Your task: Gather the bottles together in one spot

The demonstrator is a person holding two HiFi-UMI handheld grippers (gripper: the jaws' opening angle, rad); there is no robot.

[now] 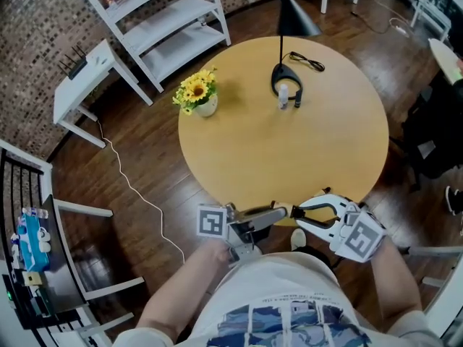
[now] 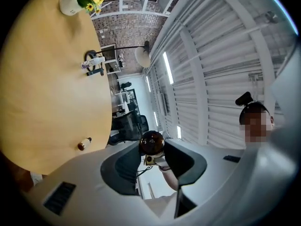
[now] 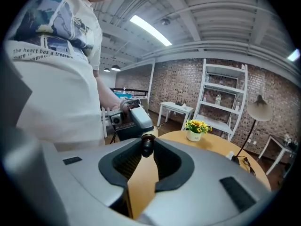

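A small brown bottle (image 1: 289, 211) hangs in the air over the round wooden table's (image 1: 304, 157) near edge, between my two grippers, which face each other. My left gripper (image 1: 282, 212) is shut on its brown body (image 2: 152, 142), seen end-on in the left gripper view. My right gripper (image 1: 296, 214) is shut on its dark cap end (image 3: 147, 144). Two more small bottles, one white (image 1: 283, 96) and one dark (image 1: 297, 100), stand by the lamp base (image 1: 287, 76). Another small bottle (image 2: 84, 143) lies on the table near its edge.
A vase of yellow flowers (image 1: 203, 100) stands at the table's far left. The lamp's cord (image 1: 309, 62) trails over the far side. A white shelf unit (image 1: 170, 31) and a white side table (image 1: 87, 74) stand beyond the table. The person's torso is close behind the grippers.
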